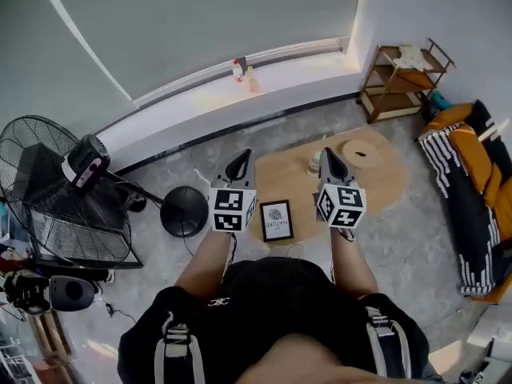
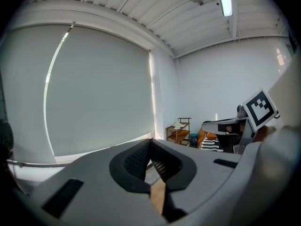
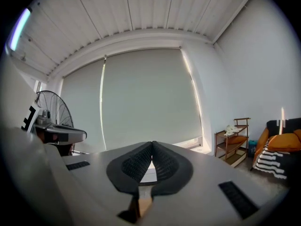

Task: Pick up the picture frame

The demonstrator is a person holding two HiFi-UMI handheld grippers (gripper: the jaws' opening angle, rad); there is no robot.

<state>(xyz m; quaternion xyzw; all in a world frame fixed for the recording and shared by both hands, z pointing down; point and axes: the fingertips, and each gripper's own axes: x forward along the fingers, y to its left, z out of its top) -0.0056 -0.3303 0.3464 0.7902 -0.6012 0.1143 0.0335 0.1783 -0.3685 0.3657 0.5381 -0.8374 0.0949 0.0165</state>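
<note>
not picked up yet
picture frame (image 1: 277, 219) lay at the near edge of the table (image 1: 384, 189); left gripper (image 1: 242, 161) and right gripper (image 1: 329, 157) were closed tight, holding nothing.

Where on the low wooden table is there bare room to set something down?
Bare wood: left half of the table, between the picture frame and the far edge; the near right edge. Crowded: far middle and right, with a small jar and round wooden disc.

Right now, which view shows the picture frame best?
Head view: the picture frame lies flat on the wooden table, fully visible between the left gripper and right gripper. Both gripper views look out at the window blind; neither shows the frame.
</note>
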